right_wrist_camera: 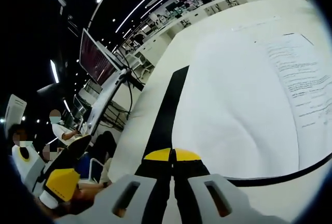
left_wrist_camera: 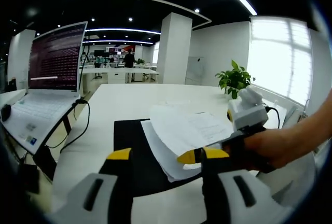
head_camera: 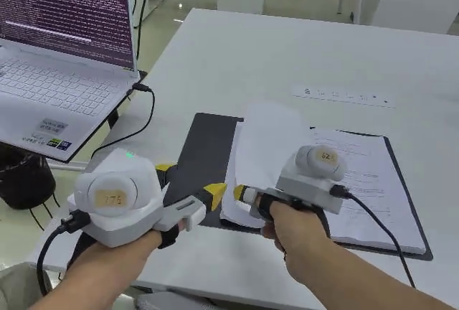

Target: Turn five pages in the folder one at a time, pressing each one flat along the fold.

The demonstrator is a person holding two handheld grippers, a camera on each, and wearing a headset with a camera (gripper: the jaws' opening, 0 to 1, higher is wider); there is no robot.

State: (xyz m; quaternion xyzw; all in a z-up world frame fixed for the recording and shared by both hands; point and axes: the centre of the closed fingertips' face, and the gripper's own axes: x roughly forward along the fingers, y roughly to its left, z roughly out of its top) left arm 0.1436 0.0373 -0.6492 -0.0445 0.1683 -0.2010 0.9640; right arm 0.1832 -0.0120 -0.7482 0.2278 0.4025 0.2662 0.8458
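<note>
While the right gripper (right_wrist_camera: pixel 171 155) is pinching the lifted page (head_camera: pixel 269 138) at its lower edge, jaws closed, that page is arching over the open folder (head_camera: pixel 208 152) on the table (head_camera: pixel 287 52), hiding the fold; the left gripper (left_wrist_camera: pixel 167 154) is hovering just beside, jaws spread wide.

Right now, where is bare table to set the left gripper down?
Widest: bare table beyond the folder, left of the power strip. A narrower lane lies between the laptop cable and the folder's black cover. Crowded: the near edge, with left gripper, right gripper and lifted page.
</note>
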